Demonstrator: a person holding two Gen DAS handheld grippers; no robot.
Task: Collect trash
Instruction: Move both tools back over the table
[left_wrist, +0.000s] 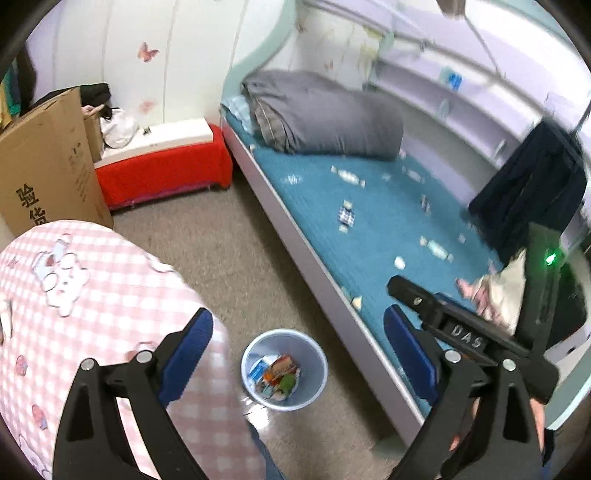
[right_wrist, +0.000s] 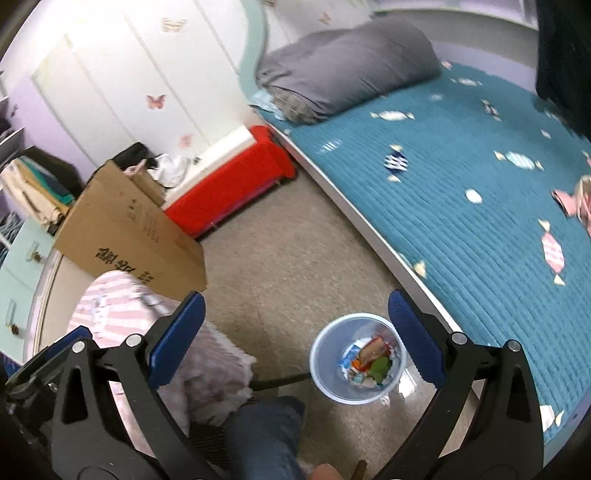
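Both grippers hang over the floor with their blue-padded fingers spread wide and nothing between them: the left gripper (left_wrist: 299, 350) and the right gripper (right_wrist: 297, 332). In the left wrist view the right gripper's black body crosses the lower right corner, its white raised letters reading "DAS"; a hand beneath it is mostly hidden. A leg in blue jeans (right_wrist: 266, 432) is cut off at the bottom edge of the right wrist view.

Just below the fingers stands a small round pale-blue plastic wastebasket (left_wrist: 255, 354) (right_wrist: 321, 376), upright on the speckled beige floor, mouth facing up, beside the bed's white edge. Inside lie crumpled colourful wrappers (left_wrist: 277, 376) (right_wrist: 369, 360); their print is too blurred to read.

Left of it is a pink-and-white checked cushion (left_wrist: 92, 295), partly covered by the left fingers. Beyond sits a brown cardboard box (left_wrist: 48, 162) (right_wrist: 129, 236) with black Chinese characters, cut off. Farther away, a teal quilted bedspread with candy print (left_wrist: 369, 229) (right_wrist: 461, 177) carries a folded grey duvet (left_wrist: 321, 114) (right_wrist: 351, 59), its long axis across the bed.
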